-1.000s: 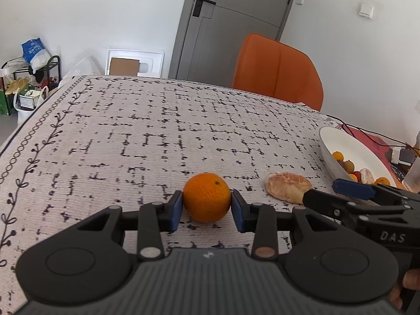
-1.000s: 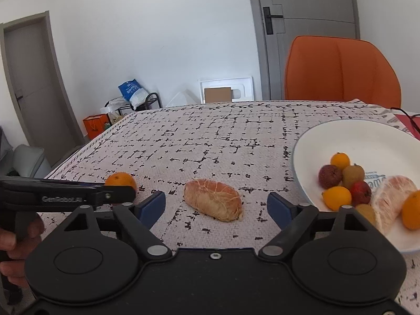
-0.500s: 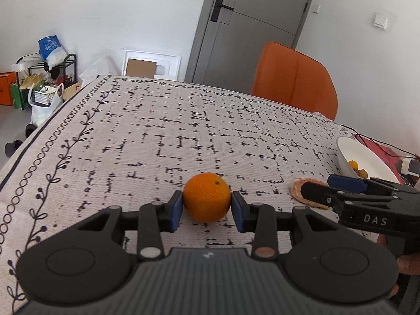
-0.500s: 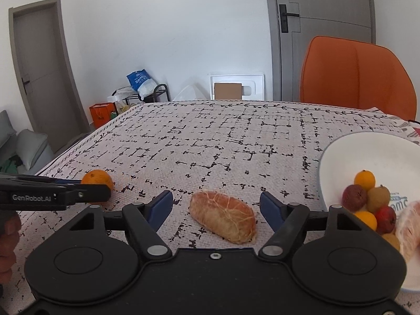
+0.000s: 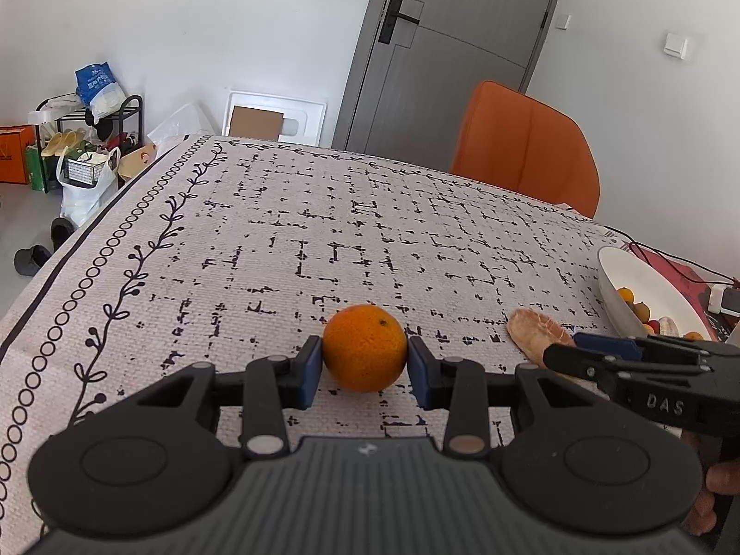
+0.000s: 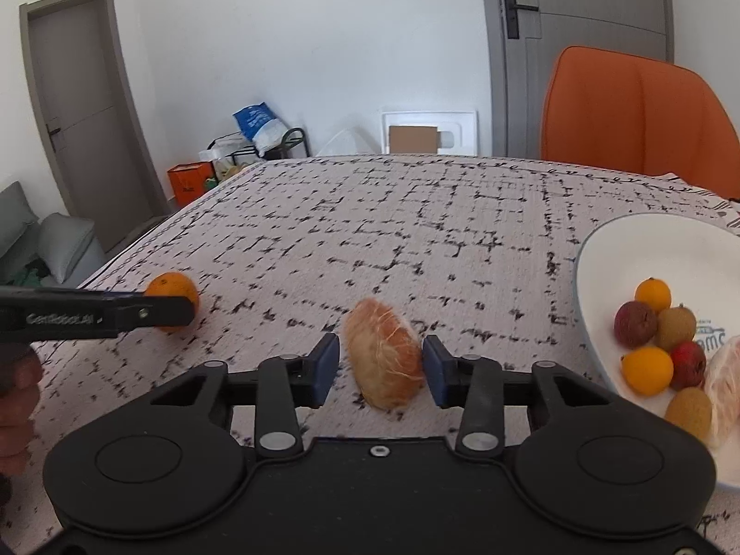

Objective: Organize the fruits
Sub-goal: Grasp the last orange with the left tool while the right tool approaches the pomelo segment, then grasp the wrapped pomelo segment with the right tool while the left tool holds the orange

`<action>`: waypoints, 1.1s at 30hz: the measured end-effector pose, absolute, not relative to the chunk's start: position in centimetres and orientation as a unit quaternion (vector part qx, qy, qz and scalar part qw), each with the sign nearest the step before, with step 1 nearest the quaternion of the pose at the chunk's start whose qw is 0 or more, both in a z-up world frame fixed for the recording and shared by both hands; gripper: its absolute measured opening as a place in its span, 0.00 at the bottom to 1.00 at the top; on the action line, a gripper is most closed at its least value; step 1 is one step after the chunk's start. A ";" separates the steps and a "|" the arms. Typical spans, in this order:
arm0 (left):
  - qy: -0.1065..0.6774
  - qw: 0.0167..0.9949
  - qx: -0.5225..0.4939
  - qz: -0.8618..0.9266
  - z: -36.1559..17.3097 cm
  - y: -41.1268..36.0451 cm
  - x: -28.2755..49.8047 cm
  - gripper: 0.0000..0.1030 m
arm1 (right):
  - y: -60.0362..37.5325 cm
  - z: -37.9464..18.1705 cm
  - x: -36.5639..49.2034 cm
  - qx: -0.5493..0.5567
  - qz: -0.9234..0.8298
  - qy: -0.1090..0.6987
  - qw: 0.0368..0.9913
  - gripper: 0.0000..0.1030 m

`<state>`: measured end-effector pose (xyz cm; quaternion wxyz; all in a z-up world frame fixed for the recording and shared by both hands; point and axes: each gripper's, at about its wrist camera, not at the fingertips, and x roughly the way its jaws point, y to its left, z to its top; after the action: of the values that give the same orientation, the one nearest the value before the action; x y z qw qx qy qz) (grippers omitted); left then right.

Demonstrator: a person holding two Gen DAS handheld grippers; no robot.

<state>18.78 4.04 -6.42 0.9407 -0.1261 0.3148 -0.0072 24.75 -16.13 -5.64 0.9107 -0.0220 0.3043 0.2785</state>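
Dimpled round orange (image 5: 364, 348) between left gripper (image 5: 364, 372) pads; right gripper (image 6: 380, 366) jaws just closing around stringy peeled segment (image 6: 384, 360).

Orange (image 5: 364, 348) left of bowl (image 5: 615, 286)

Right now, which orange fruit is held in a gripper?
The big orange on the cloth, clamped by the left gripper. The smaller ones lie loose in the white bowl.
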 end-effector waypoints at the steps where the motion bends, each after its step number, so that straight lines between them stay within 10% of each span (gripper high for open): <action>1: 0.314 0.941 -0.127 -0.008 -6.4 4.0 18.7 0.37 | -16.0 -5.6 24.5 -0.023 0.281 0.305 0.909 0.38; 20: 0.317 0.939 -0.134 -0.017 -7.0 4.5 18.9 0.37 | -13.0 -6.4 25.0 -0.053 0.244 0.311 0.917 0.46; 33: 0.313 0.942 -0.115 -0.030 -6.4 2.6 19.1 0.37 | -14.3 -5.9 24.0 -0.036 0.238 0.302 0.922 0.30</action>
<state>19.06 2.64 -6.36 0.9422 -0.1155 0.3129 -0.0303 23.97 -14.29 -5.86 0.9224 -0.0361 0.3019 0.2381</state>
